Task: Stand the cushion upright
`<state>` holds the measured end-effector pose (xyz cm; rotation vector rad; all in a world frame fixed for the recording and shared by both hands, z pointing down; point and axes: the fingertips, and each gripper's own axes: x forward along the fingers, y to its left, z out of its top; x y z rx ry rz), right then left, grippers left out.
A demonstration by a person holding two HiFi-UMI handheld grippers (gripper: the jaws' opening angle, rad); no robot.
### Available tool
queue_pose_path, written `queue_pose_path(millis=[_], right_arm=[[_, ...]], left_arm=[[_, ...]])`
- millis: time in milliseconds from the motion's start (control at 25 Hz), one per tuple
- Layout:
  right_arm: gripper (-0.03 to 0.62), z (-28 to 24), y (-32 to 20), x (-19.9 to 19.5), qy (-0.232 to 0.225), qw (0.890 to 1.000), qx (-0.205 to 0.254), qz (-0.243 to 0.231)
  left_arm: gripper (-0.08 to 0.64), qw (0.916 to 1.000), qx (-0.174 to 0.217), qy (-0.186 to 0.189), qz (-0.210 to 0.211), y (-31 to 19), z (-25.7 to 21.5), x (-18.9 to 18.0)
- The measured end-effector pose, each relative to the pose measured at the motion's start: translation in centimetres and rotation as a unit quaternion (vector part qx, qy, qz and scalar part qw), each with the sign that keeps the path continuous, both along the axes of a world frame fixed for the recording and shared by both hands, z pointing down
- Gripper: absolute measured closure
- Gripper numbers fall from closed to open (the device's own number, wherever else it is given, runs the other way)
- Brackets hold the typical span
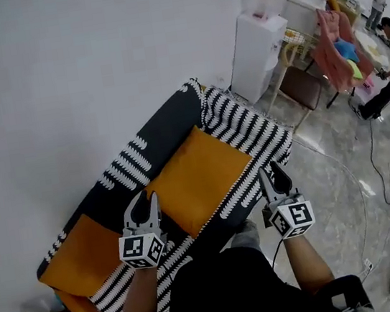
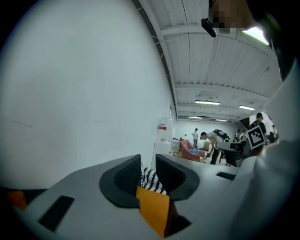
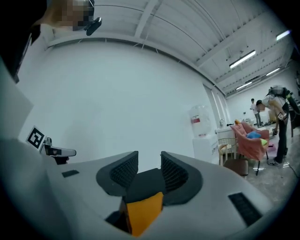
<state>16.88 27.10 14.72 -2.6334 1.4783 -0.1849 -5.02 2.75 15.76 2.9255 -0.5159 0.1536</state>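
A square orange cushion (image 1: 198,179) lies tilted over the black-and-white striped sofa (image 1: 245,126), and a striped and black edge runs along its near side. My left gripper (image 1: 145,199) is at the cushion's left corner. In the left gripper view that gripper (image 2: 148,164) is shut on an orange corner (image 2: 152,208), with striped cloth showing beyond the jaws. My right gripper (image 1: 270,171) is at the cushion's right end. In the right gripper view that gripper (image 3: 149,159) is shut on black and orange cloth (image 3: 143,211).
A second orange cushion (image 1: 86,251) rests on the sofa's left part. A white wall runs behind the sofa. A water dispenser (image 1: 258,40), a chair draped in pink cloth (image 1: 335,50), floor cables (image 1: 373,154) and people stand at the right back.
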Motion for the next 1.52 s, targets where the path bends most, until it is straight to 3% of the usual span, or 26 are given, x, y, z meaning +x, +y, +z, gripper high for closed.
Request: queue_pose_path(millis=[280, 560, 760, 1080, 1280, 1520], right_arm=[[0.425, 1.7, -7.9, 8.8, -0.01, 0.996, -0.018, -0.09], [0.429, 3.7, -12.9, 18.7, -0.021, 0.988, -0.049, -0.146], [0.434, 6.9, -17.3, 22.8, -0.035, 0.979, -0.081, -0.185], [0.434, 13.8, -23.9, 23.1, -0.03, 0.952, -0.141, -0.27], [0.437, 19.3, -26.2, 22.0, -0.045, 0.936, -0.186, -0.295], [0.418, 26.6, -27.9, 20.1, -0.094, 0.922, -0.229, -0.297]], left_arm=[[0.453, 0.9938, -0.023, -0.016, -0.108, -3.5, 1.9, 3.6], [0.453, 0.9782, -0.064, -0.034, -0.195, -4.1, 4.7, 8.1], [0.453, 0.9642, -0.083, -0.062, -0.244, -4.3, 6.9, 9.1], [0.432, 0.929, -0.134, -0.117, -0.324, -4.1, 12.1, 6.7], [0.419, 0.9237, -0.152, -0.14, -0.323, -4.8, 16.1, 6.2], [0.403, 0.9046, -0.195, -0.158, -0.345, -6.8, 23.5, 3.3]])
